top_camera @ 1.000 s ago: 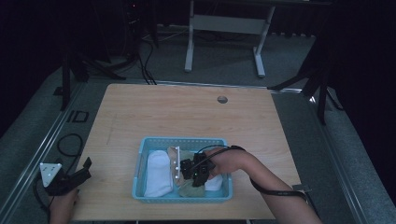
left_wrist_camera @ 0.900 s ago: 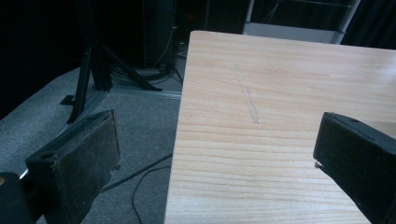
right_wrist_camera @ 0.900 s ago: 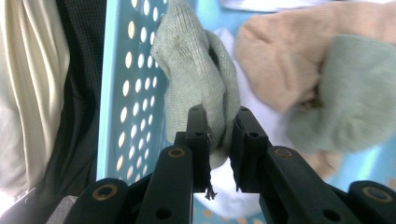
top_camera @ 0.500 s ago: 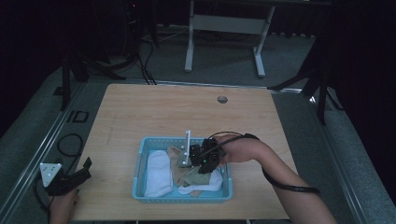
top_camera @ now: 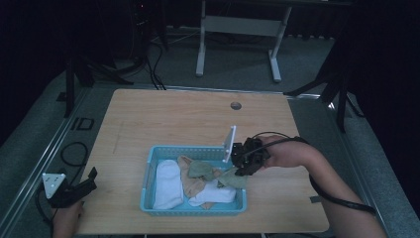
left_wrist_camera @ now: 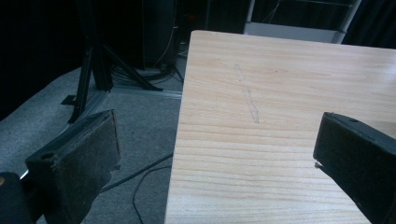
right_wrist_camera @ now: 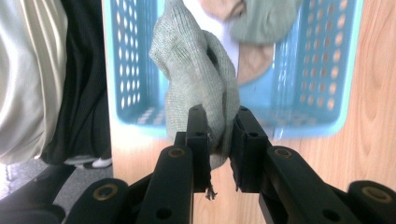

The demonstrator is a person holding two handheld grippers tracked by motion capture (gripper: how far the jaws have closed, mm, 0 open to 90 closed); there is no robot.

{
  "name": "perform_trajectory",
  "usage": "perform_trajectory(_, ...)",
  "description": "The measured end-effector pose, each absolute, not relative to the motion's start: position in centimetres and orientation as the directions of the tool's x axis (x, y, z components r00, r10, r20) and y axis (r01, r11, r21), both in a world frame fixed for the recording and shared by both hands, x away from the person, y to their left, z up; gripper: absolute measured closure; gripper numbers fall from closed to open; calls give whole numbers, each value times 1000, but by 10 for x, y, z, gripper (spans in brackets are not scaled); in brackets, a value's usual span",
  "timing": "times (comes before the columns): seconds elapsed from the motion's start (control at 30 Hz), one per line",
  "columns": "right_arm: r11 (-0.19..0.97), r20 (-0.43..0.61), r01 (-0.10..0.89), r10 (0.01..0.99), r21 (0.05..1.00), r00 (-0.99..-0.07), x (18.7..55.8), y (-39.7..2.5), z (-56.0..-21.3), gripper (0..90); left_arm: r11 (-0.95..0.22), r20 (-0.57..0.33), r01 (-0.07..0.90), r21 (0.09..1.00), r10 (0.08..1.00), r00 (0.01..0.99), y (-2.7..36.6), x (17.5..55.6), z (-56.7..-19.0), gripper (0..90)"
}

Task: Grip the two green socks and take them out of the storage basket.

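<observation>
Black jaws w/ brass screws, felt pads.

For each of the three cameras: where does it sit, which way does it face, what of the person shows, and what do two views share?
High view: above the person's side, facing forward and down on the table; both forearms, left gripper, right gripper.
Left gripper view: on the left gripper, along open jaws over the table's left edge.
Right gripper view: facing the blue basket, jaws clamping the green sock.
Shared: basket and sock, high and right views.
</observation>
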State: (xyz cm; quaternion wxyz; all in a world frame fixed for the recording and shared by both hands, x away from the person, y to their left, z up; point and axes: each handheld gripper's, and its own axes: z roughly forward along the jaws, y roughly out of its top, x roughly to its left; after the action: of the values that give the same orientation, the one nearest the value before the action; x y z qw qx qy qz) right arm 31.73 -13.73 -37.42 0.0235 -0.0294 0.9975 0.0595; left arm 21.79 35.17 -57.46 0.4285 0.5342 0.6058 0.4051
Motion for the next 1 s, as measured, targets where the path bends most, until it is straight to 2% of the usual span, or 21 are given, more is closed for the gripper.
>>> perform_trajectory(0.33,994,-29,42,45,101,-999,319,-193,-383,791,102,-86,300,948,994,-65,351,218,-575,7)
perform_trajectory(0.63,991,-3,123,124,55,-992,317,-241,-409,790,99,-82,304,948,994,-66,351,218,-575,7)
perform_trajectory(0.83,986,18,154,153,61,-988,317,-256,-419,790,99,-82,305,947,994,-67,351,218,-575,7)
perform_trajectory(1.0,987,63,157,155,37,-986,320,-258,-453,789,97,-82,306,947,995,-64,351,218,-575,7)
